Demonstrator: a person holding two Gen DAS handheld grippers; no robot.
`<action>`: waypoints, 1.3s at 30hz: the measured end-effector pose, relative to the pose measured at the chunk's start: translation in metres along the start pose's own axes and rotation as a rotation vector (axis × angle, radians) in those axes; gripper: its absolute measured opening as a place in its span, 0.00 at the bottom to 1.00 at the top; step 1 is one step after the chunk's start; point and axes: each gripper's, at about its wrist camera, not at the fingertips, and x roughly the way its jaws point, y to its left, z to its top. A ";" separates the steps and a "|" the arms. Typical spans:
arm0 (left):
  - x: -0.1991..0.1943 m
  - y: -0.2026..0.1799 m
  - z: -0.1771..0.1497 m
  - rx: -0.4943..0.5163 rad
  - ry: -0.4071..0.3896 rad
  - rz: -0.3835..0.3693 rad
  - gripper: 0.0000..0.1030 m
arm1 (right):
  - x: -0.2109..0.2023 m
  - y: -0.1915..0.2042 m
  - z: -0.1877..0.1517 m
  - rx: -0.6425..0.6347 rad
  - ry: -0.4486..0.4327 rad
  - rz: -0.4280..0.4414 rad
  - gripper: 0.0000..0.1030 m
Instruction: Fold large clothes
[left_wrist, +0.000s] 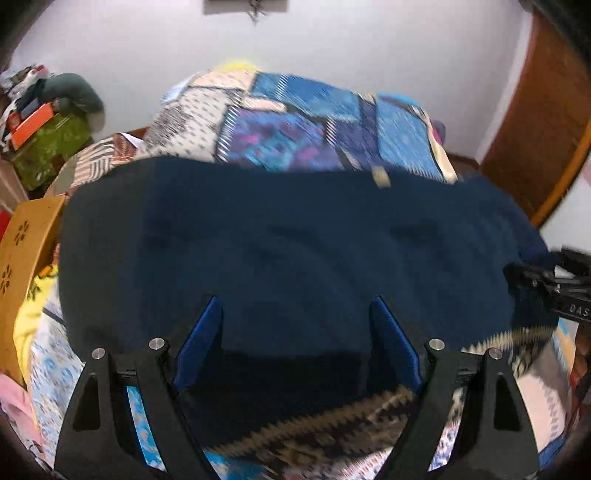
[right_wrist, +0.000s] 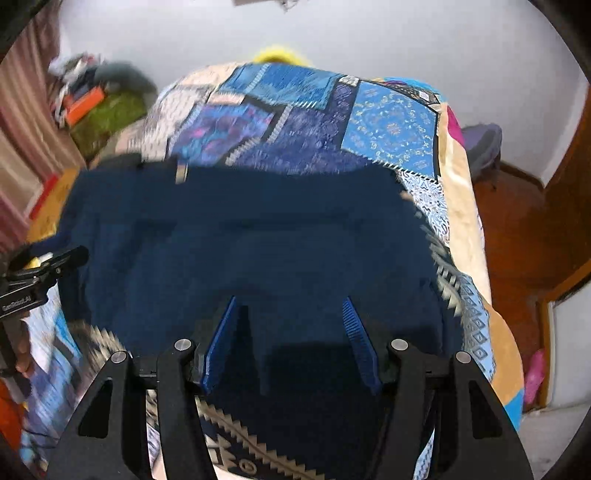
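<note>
A home bedroom: a bed (right_wrist: 458, 206) under a patchwork quilt (right_wrist: 391, 125), a wooden door (left_wrist: 532, 122), clutter piled in the corner (left_wrist: 40, 122).

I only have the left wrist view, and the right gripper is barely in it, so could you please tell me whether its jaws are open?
Observer: Yes, the right gripper is open. Its blue pads stand apart over the dark blue garment, gripping nothing.
Operator: Thank you. Where does the garment's right edge lie?
Observer: Its zigzag border lies on the patchwork bedspread, short of the bed's right side.
Operator: And what is beyond that side?
Observer: A brown wooden floor, it seems.
</note>
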 end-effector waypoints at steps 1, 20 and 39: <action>0.001 -0.006 -0.008 0.010 0.010 0.004 0.82 | 0.000 0.003 -0.005 -0.021 0.002 -0.027 0.53; -0.049 0.060 -0.095 -0.178 0.035 0.139 0.82 | -0.054 -0.004 -0.064 0.006 0.029 -0.049 0.53; 0.035 0.138 -0.148 -0.894 0.052 -0.411 0.82 | -0.064 0.018 -0.060 0.001 -0.018 -0.026 0.53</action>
